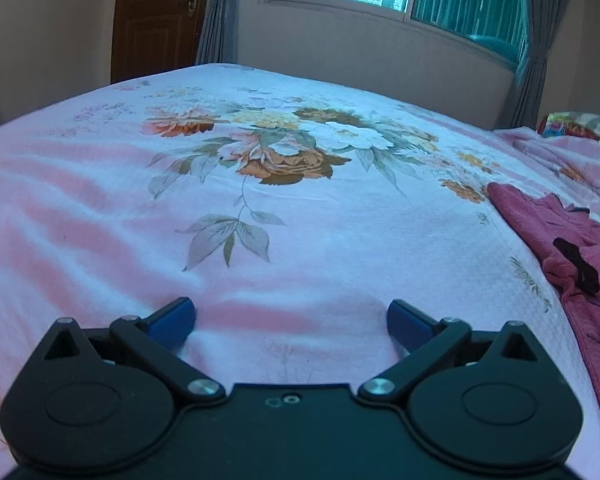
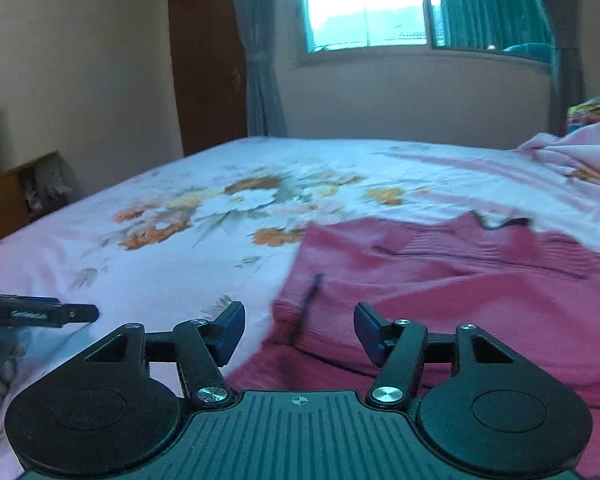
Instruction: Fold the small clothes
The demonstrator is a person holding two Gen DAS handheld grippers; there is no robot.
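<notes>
pink floral bedsheet (image 1: 100, 208) covers the bed, window behind. a magenta ribbed garment (image 2: 440, 280) lies crumpled on its right side, with dark trim, not yet folded. right hand-held gripper (image 2: 299, 330) hovers over its near edge, jaws apart; left hand-held gripper (image 1: 291, 320), also apart and empty, sits over bare sheet. likely best: flatten first, then pinch opposite corners.

The garment (image 2: 440, 280) is lying on the bed (image 2: 160, 272), toward its right side. The right gripper (image 2: 299, 330) is hanging over the garment's near left edge, the left gripper (image 1: 291, 322) is hovering over bare sheet to its left. A window (image 2: 364, 12) is sitting behind the bed
</notes>
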